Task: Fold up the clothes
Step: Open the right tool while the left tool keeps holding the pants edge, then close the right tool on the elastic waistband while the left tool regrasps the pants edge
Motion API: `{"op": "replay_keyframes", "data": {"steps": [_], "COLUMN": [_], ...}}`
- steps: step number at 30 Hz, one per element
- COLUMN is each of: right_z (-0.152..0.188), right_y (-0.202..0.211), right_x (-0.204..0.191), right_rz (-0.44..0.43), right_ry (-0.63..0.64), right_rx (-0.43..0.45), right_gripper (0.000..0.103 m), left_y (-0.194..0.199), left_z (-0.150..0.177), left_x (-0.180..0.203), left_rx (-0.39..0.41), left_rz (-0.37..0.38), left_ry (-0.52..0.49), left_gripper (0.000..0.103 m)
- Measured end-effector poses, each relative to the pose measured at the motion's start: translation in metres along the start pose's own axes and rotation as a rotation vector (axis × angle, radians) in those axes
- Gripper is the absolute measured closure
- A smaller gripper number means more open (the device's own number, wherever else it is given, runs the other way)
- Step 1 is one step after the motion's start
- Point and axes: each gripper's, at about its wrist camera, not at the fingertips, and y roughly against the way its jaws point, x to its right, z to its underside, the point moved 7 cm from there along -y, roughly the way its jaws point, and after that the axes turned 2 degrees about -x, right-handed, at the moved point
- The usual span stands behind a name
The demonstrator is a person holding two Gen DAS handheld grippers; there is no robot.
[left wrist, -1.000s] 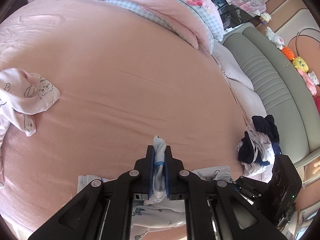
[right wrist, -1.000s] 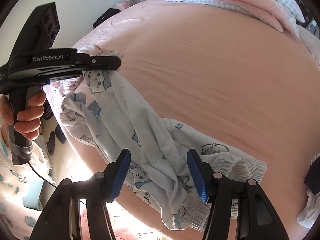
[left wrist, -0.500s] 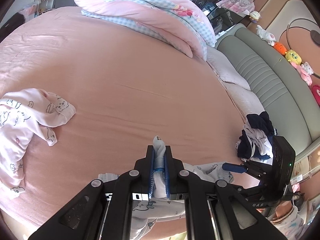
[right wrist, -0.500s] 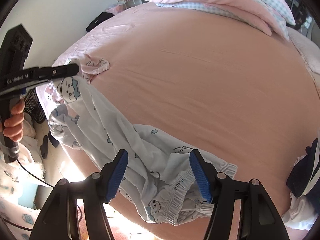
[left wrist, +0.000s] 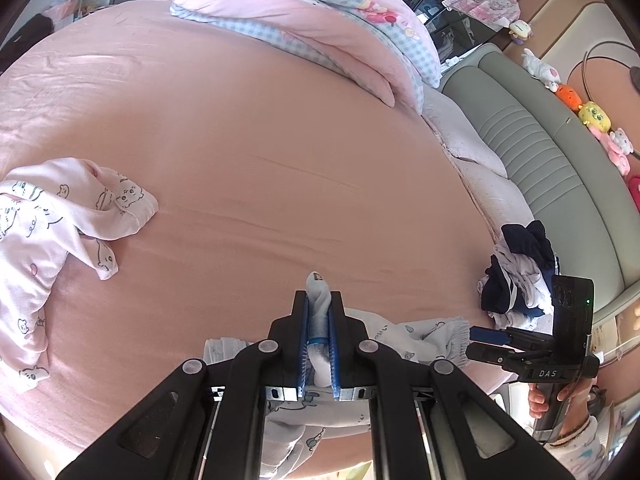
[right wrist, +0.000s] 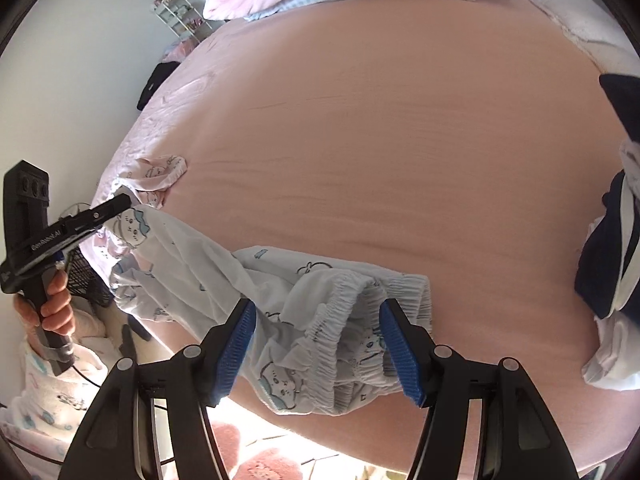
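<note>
1. left tongs (left wrist: 319,320) pressed together, pinching a twist of the white pants (right wrist: 320,320).
2. right tongs (right wrist: 320,352) spread wide, hovering over the pants' elastic waistband, not touching it.
3. pants stretch along the near edge of the pink bed (left wrist: 280,140).
4. pink garment (left wrist: 60,216) lies well apart, left.

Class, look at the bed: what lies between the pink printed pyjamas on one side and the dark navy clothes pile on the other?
Only bare pink bedsheet lies between the pink pyjamas and the navy pile, as the left wrist view shows.

pink bed (left wrist: 280,140) – pink pajamas (left wrist: 60,216) left, dark clothes pile (left wrist: 520,272) right, quilt (left wrist: 312,12) far end
</note>
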Motion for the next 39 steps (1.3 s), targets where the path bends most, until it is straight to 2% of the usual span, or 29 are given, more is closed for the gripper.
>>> {"op": "replay_keyframes", "data": {"steps": [2,6,10,13,14,16,17,19,21,22,23,26,28,30,34,39], "right_z": [0.0,0.001,0.002,0.002,0.002,0.0,-0.001,0.0,0.002,0.004,0.005,0.009,0.011,0.013,0.015,0.016], "right_y": [-0.007,-0.014,-0.025,-0.029,-0.031,-0.037,-0.04,-0.051,-0.059,-0.06,-0.062,-0.065,-0.068,-0.07,-0.072,-0.074], "right_x": [-0.004,-0.005,-0.009,-0.015,-0.016,-0.012,-0.01,-0.004,0.004,0.007,0.009,0.017,0.022,0.027,0.024,0.027], "right_rz": [-0.042,-0.059,-0.055,-0.078,-0.092,-0.137,-0.16,-0.272,-0.3,-0.298,-0.296,-0.288,-0.283,-0.278,-0.247,-0.267], "right_ry": [-0.022,-0.044,-0.053,-0.054,-0.066,-0.13,-0.162,-0.275,-0.34,-0.354,-0.367,-0.406,-0.432,-0.458,-0.421,-0.446], "right_rx": [-0.001,-0.013,-0.036,-0.035,-0.037,-0.036,-0.035,-0.053,-0.063,-0.061,-0.059,-0.053,-0.048,-0.044,-0.011,0.008], "right_gripper": [0.039,0.039,0.04,0.041,0.043,0.055,0.057,0.062,0.067,0.076,0.08,0.088,0.098,0.1,0.1,0.101], "left_y": [-0.004,-0.014,-0.021,-0.022,-0.024,-0.029,-0.032,-0.039,-0.045,-0.048,-0.05,-0.056,-0.058,-0.058,-0.061,-0.073], "left_z": [0.001,0.003,0.007,0.008,0.008,0.009,0.009,0.011,0.013,0.014,0.014,0.015,0.015,0.013,0.009,0.01], "left_x": [-0.001,-0.009,-0.021,-0.026,-0.026,-0.028,-0.028,-0.029,-0.029,-0.029,-0.028,-0.028,-0.027,-0.025,-0.022,-0.017], "left_rx": [-0.022,-0.077,-0.117,-0.126,-0.134,-0.158,-0.171,-0.195,-0.214,-0.22,-0.222,-0.236,-0.245,-0.244,-0.238,-0.238], "left_rz": [0.007,0.018,0.089,0.108,0.107,0.113,0.117,0.139,0.154,0.156,0.154,0.141,0.137,0.127,0.109,0.103], "left_ry": [0.002,0.057,0.17,0.2,0.198,0.205,0.209,0.227,0.238,0.24,0.236,0.24,0.244,0.244,0.244,0.243], "left_gripper": [0.096,0.095,0.095,0.095,0.094,0.092,0.089,0.079,0.049,0.044,0.04,0.04,0.04,0.04,0.039,0.04]}}
